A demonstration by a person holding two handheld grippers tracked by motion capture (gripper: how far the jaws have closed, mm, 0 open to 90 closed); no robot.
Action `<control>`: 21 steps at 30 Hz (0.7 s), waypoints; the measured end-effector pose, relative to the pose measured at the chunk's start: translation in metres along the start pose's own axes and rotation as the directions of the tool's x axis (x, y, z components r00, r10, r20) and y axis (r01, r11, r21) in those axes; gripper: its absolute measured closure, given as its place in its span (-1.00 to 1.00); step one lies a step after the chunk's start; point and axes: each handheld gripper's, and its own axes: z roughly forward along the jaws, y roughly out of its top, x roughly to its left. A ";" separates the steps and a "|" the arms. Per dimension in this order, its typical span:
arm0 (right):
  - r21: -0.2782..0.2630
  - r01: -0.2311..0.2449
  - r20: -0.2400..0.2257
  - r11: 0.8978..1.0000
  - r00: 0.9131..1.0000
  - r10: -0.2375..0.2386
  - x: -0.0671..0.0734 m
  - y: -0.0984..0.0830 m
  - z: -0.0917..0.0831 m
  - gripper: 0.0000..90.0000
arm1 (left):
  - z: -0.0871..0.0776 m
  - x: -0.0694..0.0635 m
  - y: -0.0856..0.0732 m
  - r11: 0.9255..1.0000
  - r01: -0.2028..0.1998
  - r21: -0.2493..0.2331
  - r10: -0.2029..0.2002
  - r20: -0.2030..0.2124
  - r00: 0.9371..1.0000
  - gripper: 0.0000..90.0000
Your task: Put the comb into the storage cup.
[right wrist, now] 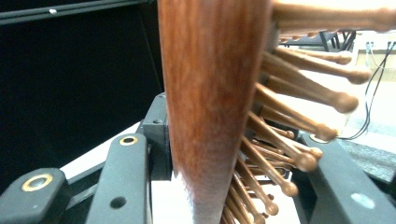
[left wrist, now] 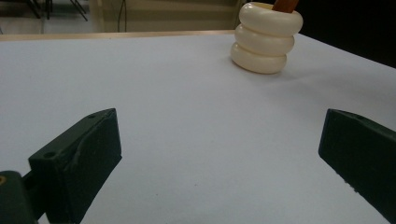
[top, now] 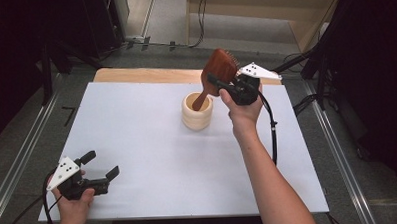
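- High view: right gripper (top: 224,86) is clamped on the head of the reddish-brown wooden paddle hairbrush with wooden pins (top: 216,71); handle tip sits inside the cream ribbed 3-ring cup (top: 197,112) near the middle of the white table sheet (top: 153,158). Brush leans to the right, head above and beside the rim.
- Risk: the cup looks light and the handle bears on its inner wall. Any sideways push, or a release with the brush this tilted, could tip the cup or lever the brush out.
- Pose: right forearm reaches in from below, wrist cocked, gripper pointing left across the cup. Left gripper (top: 99,165) is parked at the near-left corner in the left hand (top: 74,201).
- Left gripper view: jaws wide apart, nothing between them, just bare sheet; cup (left wrist: 266,39) is well ahead and to the right, with a sliver of brush handle (left wrist: 286,4) in its mouth. It's too far off to steady the cup.
- Right gripper view: the 2 jaws squeeze the brush head (right wrist: 210,93), 1 on the smooth back, 1 on the pin side. Pins (right wrist: 299,116) give uneven contact, so the head could twist or slip in the grip.
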 end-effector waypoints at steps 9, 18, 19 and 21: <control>0.028 0.005 0.020 1.000 1.000 -0.005 0.000 -0.011 0.010 0.18 | 0.000 0.000 0.000 1.000 -0.001 0.001 0.001 0.001 1.000 -1.00; 0.055 -0.004 0.022 0.999 1.000 0.003 0.000 -0.026 0.021 0.18 | -0.001 0.000 0.000 1.000 -0.002 0.001 0.002 0.000 1.000 -1.00; 0.063 -0.007 0.029 0.998 1.000 0.005 -0.001 -0.029 0.023 0.18 | -0.001 0.001 0.000 1.000 -0.001 0.001 0.001 -0.001 1.000 -1.00; 0.071 -0.014 0.034 0.997 0.999 0.012 -0.002 -0.033 0.026 0.18 | -0.001 0.001 0.000 1.000 0.001 0.000 -0.001 0.000 1.000 -1.00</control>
